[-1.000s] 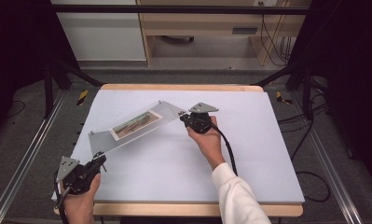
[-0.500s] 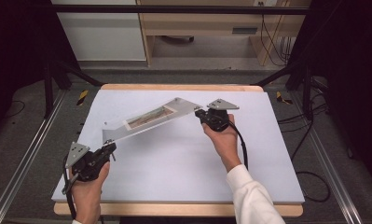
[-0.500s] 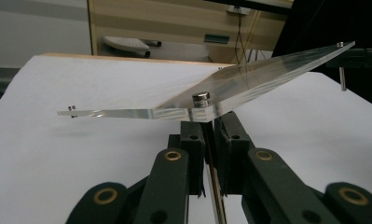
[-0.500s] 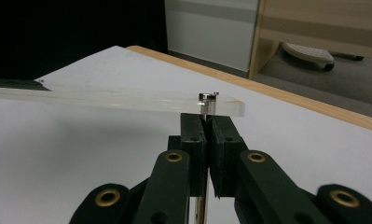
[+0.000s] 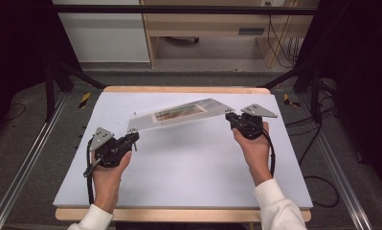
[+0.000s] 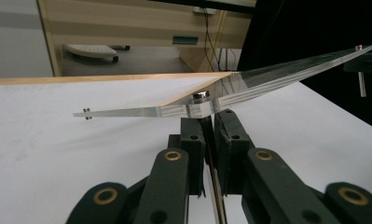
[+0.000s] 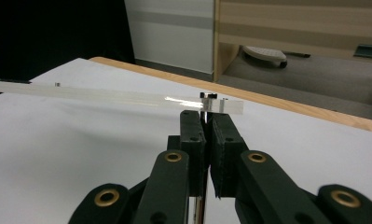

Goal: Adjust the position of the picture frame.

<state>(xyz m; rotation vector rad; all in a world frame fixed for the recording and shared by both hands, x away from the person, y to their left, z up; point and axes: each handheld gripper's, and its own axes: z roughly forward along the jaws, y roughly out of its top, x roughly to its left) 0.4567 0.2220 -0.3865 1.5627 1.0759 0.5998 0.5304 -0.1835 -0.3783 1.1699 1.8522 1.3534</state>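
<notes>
Clear acrylic panel [image 5: 179,115] held above the white table [image 5: 188,167].
Left gripper [image 5: 131,139] and right gripper [image 5: 230,116] each pinch a corner standoff, jaws nearly closed; nothing lies beneath.

Both forearms, in white sleeves, are reaching in from the near table edge. The left hand [image 5: 108,168] is holding the black two-jaw left gripper [image 5: 131,138], angled forward and to the right, its jaws pressed almost together. The right hand [image 5: 253,143] is holding the black right gripper [image 5: 229,116], pointing left, its jaws likewise nearly closed.
</notes>
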